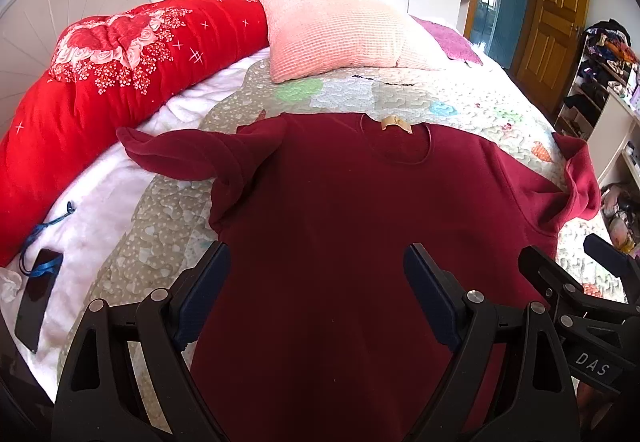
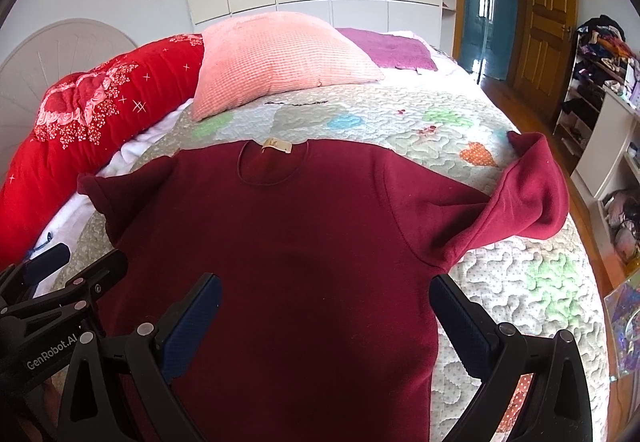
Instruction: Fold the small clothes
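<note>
A dark red long-sleeved top (image 1: 340, 201) lies flat on the quilted bed, collar and tan label away from me; it also shows in the right wrist view (image 2: 300, 226). Its left sleeve (image 1: 180, 157) is bunched and its right sleeve (image 2: 528, 197) is folded up on itself. My left gripper (image 1: 316, 270) is open and empty above the top's lower left part. My right gripper (image 2: 326, 302) is open and empty above the lower right part. Each gripper shows at the edge of the other's view (image 1: 580, 282) (image 2: 60, 278).
A pink pillow (image 1: 340, 29), a rolled red floral quilt (image 1: 120, 69) and a purple cloth (image 2: 392, 49) lie at the bed's far side. A black phone with a blue strap (image 1: 38, 286) lies at the left. Shelves (image 2: 600, 81) and a wooden door stand right.
</note>
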`<state>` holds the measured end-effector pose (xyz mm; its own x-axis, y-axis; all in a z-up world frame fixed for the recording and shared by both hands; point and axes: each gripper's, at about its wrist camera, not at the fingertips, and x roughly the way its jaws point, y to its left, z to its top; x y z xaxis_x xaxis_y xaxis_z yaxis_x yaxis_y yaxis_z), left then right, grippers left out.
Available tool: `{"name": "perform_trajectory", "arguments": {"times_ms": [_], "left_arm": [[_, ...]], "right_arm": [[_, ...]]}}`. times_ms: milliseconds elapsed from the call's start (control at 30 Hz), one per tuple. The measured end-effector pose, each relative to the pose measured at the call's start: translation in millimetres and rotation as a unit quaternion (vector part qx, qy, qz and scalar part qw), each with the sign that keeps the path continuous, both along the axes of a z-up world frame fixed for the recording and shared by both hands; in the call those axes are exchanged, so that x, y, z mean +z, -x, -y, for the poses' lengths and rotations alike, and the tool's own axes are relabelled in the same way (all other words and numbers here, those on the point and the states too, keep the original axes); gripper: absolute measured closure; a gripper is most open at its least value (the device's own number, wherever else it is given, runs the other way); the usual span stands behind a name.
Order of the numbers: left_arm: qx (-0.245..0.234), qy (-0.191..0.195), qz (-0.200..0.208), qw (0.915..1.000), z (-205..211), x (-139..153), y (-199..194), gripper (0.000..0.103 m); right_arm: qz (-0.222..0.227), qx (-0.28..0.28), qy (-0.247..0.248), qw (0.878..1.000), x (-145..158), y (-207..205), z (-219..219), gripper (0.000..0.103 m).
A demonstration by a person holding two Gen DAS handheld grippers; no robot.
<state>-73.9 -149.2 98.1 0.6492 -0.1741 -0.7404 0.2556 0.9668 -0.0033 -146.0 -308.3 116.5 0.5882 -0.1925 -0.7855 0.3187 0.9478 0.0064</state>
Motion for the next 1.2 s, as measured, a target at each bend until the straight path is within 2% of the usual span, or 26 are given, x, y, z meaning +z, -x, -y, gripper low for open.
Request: {"name": "perform_trajectory", "arguments": {"times_ms": [1200], "left_arm": [[0.037,0.011,-0.027,0.9989,-27,-23,-43,0.015]], "right_arm": [[-0.016,0.018,-0.005,1.0,-29,-41,-15,0.0]]}}
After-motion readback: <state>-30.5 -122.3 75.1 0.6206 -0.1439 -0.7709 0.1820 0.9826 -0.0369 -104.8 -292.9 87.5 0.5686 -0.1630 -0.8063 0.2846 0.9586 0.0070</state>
